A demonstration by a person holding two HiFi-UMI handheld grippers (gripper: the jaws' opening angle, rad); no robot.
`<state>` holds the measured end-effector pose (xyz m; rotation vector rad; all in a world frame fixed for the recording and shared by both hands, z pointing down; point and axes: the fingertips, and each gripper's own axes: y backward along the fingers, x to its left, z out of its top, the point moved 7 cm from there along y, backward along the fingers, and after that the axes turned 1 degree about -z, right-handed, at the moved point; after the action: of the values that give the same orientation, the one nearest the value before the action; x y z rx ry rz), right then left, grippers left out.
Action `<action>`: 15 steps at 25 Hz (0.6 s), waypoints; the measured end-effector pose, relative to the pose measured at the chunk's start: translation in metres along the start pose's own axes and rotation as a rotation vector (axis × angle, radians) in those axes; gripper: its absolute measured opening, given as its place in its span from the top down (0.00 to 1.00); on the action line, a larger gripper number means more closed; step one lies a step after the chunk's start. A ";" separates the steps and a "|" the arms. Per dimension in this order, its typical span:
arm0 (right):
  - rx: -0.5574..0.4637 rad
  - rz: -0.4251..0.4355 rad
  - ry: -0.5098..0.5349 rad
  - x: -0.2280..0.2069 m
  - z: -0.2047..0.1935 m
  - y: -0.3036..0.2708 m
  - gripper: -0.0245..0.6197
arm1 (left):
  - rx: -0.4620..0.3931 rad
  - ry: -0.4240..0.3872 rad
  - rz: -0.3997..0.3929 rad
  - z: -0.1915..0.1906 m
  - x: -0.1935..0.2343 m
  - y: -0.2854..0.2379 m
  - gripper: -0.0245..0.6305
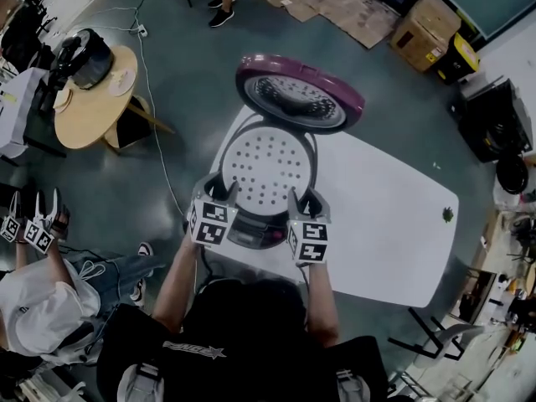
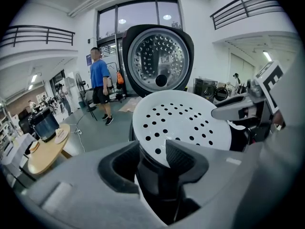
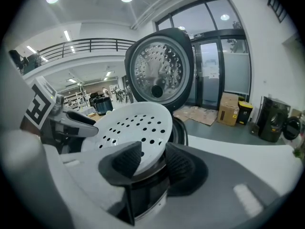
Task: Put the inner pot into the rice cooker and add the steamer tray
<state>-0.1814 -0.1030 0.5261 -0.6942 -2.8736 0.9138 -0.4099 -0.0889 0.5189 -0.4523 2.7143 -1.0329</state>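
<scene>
Steamer tray [image 1: 266, 167], white and perforated, lies over the mouth of the rice cooker [image 1: 254, 234], which stands on the white table [image 1: 394, 216] with its lid [image 1: 300, 92] raised at twelve o'clock. In the head view the left gripper [image 1: 220, 187] meets the tray's rim at about seven o'clock and the right gripper [image 1: 308, 199] at about five. The right gripper's jaws pinch the rim, one pad on either face. The left gripper's jaws straddle the rim too, but seem slightly spread, loose about it rather than clamping. A round wooden table [image 1: 92, 99] stands at ten o'clock, well apart from the white one.
</scene>
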 end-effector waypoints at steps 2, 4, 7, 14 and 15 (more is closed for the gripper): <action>0.005 0.002 -0.007 -0.001 -0.001 -0.003 0.72 | 0.012 0.002 -0.006 0.000 0.001 -0.002 0.68; 0.009 0.005 -0.014 -0.002 -0.001 -0.005 0.72 | 0.024 0.004 -0.013 0.001 0.001 -0.005 0.68; 0.016 0.009 -0.020 -0.004 -0.001 -0.002 0.72 | 0.037 0.006 -0.024 0.002 -0.001 -0.005 0.68; 0.013 0.003 -0.034 -0.011 -0.006 0.008 0.70 | 0.035 -0.006 -0.019 0.001 -0.014 0.000 0.67; 0.011 0.003 -0.038 -0.013 -0.009 0.014 0.69 | 0.034 -0.006 -0.018 -0.001 -0.020 0.004 0.67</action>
<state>-0.1628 -0.0933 0.5272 -0.6871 -2.8994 0.9523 -0.3923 -0.0780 0.5188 -0.4737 2.6875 -1.0790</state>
